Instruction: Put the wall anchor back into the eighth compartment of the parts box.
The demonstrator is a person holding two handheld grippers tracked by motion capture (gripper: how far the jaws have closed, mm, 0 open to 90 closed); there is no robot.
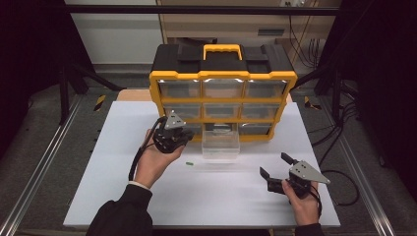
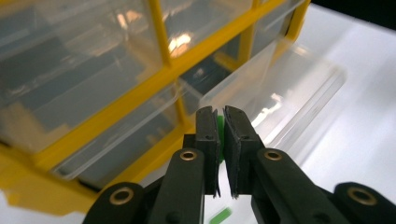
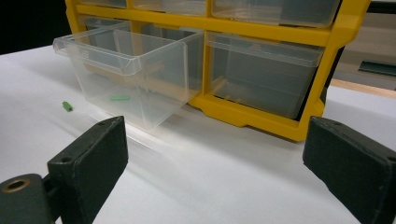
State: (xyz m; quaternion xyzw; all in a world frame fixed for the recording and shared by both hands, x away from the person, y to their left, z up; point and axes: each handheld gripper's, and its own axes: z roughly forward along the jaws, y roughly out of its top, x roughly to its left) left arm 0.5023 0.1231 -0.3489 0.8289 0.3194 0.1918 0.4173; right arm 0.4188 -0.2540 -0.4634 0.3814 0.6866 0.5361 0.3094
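High view: my left gripper (image 1: pixel 184 135) hides its jaws against the organizer (image 1: pixel 222 93), at eleven o'clock from the pulled-out clear drawer (image 1: pixel 221 146); left gripper view: jaws pinch a green piece (image 2: pixel 220 133), mostly hidden; right gripper view: my right gripper (image 3: pixel 215 163) gapes empty; no writing readable.

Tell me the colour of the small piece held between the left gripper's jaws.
Green; the small piece shows best in the left gripper view.

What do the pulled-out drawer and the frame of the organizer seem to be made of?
The pulled-out drawer looks like clear, glossy plastic: the green piece inside shows through its wall. The organizer frame looks like opaque yellow moulded plastic with a smooth, slightly shiny surface.
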